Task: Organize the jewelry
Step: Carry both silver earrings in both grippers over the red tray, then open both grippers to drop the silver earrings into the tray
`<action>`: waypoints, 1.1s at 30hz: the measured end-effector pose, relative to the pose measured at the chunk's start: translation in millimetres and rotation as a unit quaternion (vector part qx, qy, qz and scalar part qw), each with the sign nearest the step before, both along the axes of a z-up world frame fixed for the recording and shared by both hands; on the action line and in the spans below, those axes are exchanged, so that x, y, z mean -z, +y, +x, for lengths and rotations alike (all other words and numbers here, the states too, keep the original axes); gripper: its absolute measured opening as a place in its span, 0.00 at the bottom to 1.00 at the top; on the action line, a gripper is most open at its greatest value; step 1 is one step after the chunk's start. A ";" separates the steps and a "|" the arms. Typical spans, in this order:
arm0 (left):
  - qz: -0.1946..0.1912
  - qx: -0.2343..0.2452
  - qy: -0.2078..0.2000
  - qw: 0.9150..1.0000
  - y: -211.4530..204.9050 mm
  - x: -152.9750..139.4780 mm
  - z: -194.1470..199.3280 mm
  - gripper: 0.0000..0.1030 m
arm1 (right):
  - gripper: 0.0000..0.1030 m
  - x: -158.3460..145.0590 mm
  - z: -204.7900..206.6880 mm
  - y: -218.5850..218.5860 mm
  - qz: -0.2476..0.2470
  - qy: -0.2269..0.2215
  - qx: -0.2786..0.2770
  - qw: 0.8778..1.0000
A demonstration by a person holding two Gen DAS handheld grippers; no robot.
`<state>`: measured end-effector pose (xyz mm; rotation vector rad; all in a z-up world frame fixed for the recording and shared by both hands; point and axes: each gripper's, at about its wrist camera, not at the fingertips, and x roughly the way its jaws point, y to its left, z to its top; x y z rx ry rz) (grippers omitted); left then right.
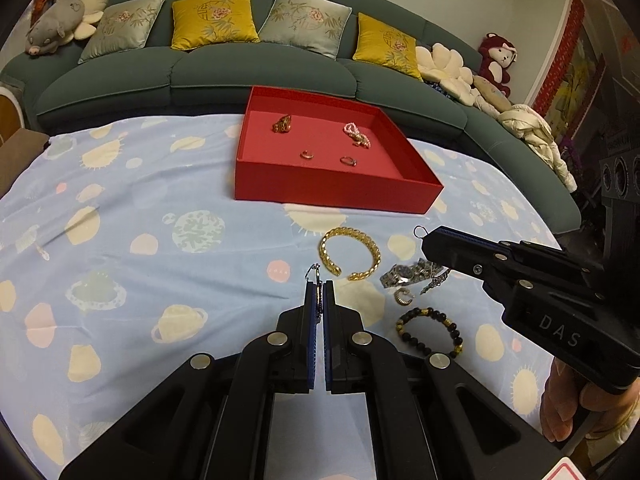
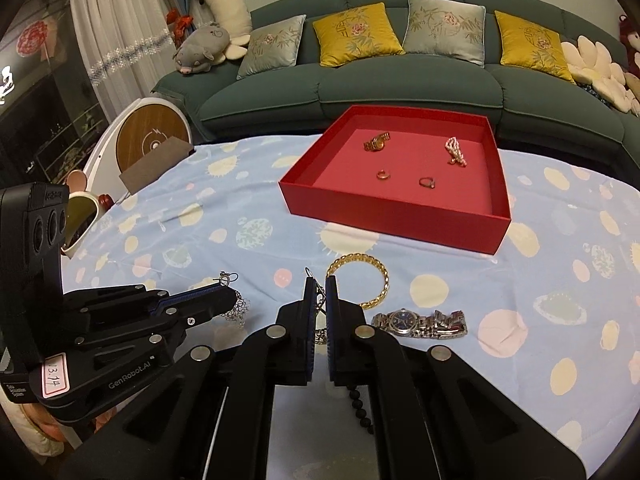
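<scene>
Tongs, left [image 1: 319,286] and right [image 2: 319,284], each pinching an earring, red tray [image 1: 336,191] just beyond.

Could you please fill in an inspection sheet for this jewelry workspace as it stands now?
Surface: blue patterned cloth over the table.
Job's things: red tray holds a gold watch, pearl bracelet and two rings; gold bangle, silver watch and beaded bracelet lie loose on the cloth.
Clutter: nothing seen.
Grippers: left hand-held gripper and right hand-held gripper each pinch a small silver earring.
Cables: nothing seen.
Surroundings: green sofa with cushions and plush toys.
</scene>
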<state>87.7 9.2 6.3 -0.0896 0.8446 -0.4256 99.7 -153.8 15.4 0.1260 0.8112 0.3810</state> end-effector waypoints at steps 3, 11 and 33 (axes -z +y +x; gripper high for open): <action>-0.007 0.003 -0.010 1.000 -4.2 -16.3 3.5 0.01 | 0.03 -15.8 1.5 -8.3 0.009 -0.014 0.004 1.000; 0.014 0.008 -0.063 0.998 -22.1 -67.7 45.2 0.01 | 0.03 -56.1 43.1 -53.2 0.019 -0.047 0.044 0.998; 0.000 -0.076 0.013 0.997 -41.5 -3.8 228.0 0.16 | 0.10 23.6 195.8 -82.1 0.009 0.024 0.099 0.995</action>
